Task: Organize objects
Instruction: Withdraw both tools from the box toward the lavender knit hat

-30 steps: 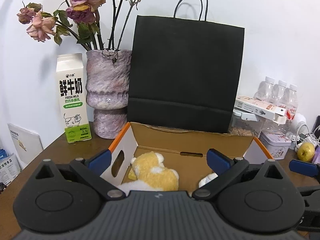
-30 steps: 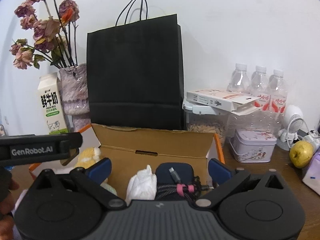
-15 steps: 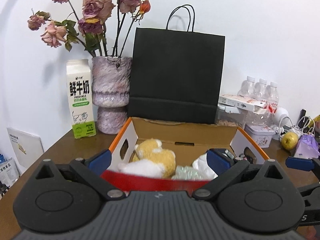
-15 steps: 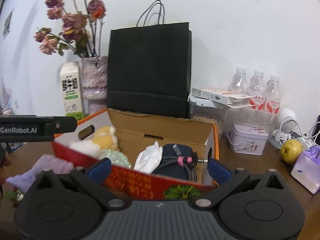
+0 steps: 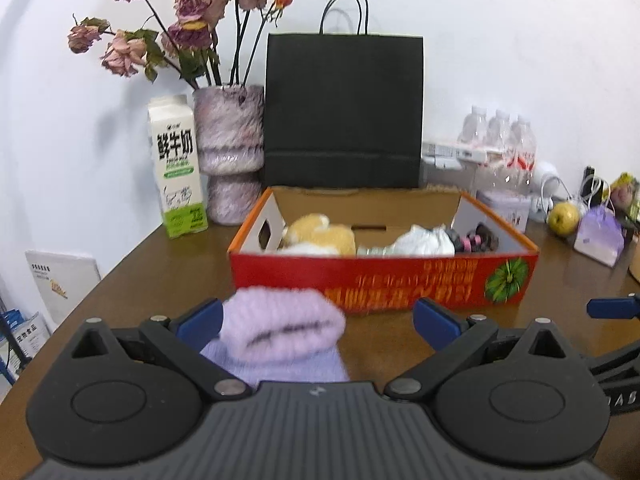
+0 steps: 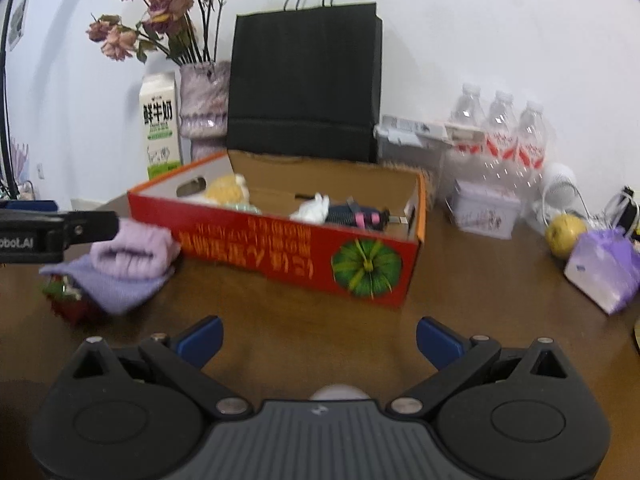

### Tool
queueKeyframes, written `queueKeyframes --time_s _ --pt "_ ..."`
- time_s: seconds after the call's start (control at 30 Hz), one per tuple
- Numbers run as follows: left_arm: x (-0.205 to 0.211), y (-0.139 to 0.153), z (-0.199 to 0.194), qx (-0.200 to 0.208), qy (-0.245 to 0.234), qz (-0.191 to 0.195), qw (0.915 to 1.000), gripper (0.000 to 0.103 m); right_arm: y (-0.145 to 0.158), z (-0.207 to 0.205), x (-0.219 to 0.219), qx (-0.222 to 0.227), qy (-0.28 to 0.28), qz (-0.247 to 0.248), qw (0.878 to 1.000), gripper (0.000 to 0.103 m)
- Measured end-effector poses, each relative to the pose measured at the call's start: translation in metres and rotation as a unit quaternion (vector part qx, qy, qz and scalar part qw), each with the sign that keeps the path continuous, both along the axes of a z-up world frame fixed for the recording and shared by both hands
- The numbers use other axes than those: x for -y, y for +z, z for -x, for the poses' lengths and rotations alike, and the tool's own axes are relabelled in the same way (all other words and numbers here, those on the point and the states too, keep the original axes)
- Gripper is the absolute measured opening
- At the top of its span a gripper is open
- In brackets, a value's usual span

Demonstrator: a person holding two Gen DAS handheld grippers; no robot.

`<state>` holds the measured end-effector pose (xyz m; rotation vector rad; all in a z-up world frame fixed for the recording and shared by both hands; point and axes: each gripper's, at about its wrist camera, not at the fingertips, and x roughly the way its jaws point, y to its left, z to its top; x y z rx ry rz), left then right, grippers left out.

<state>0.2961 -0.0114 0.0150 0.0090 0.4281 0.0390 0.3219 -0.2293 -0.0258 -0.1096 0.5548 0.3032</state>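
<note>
The left gripper [image 5: 316, 316] is held with its jaws wide apart, nothing clamped; a folded lilac cloth [image 5: 280, 332] is seen between the blue fingertips [image 5: 200, 320], lying on the table [image 5: 160, 272] just in front of the box [image 5: 384, 280]. Whether the left pad touches the cloth cannot be told. The right gripper [image 6: 318, 338] is likewise spread wide and empty, bare wood being seen between its tips.

In the right wrist view the cloth [image 6: 124, 260] is found just left of the box [image 6: 280, 248], touching or nearly touching its red front, with something red and green [image 6: 64, 300] partly hidden beneath it.

Inside the box, from left to right, a yellow plush toy [image 5: 320, 234], a white crumpled item [image 5: 424, 240] and a dark cable bundle [image 5: 476, 238] are seen.

Behind the box a milk carton [image 5: 176, 172], a vase [image 5: 230, 152] of dried roses, a black bag [image 5: 344, 108] and water bottles [image 5: 500, 140] are lined along the white wall. Right of the box a pear [image 5: 564, 218] and a small lilac bag [image 5: 600, 236] are placed.
</note>
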Motion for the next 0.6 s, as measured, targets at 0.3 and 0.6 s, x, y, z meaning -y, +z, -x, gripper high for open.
queueKeyframes --time_s 0.3,0.6 --pt "-0.014 -0.014 0.029 -0.028 -0.005 0.001 0.9996 0.103 -0.02 0.018 0.008 -0.032 -0.025 0.014 0.999 0.1" --pt "-0.032 -0.026 0.043 -0.056 0.003 0.014 0.9983 0.103 -0.028 0.016 0.007 -0.046 -0.026 -0.005 0.999 0.049"
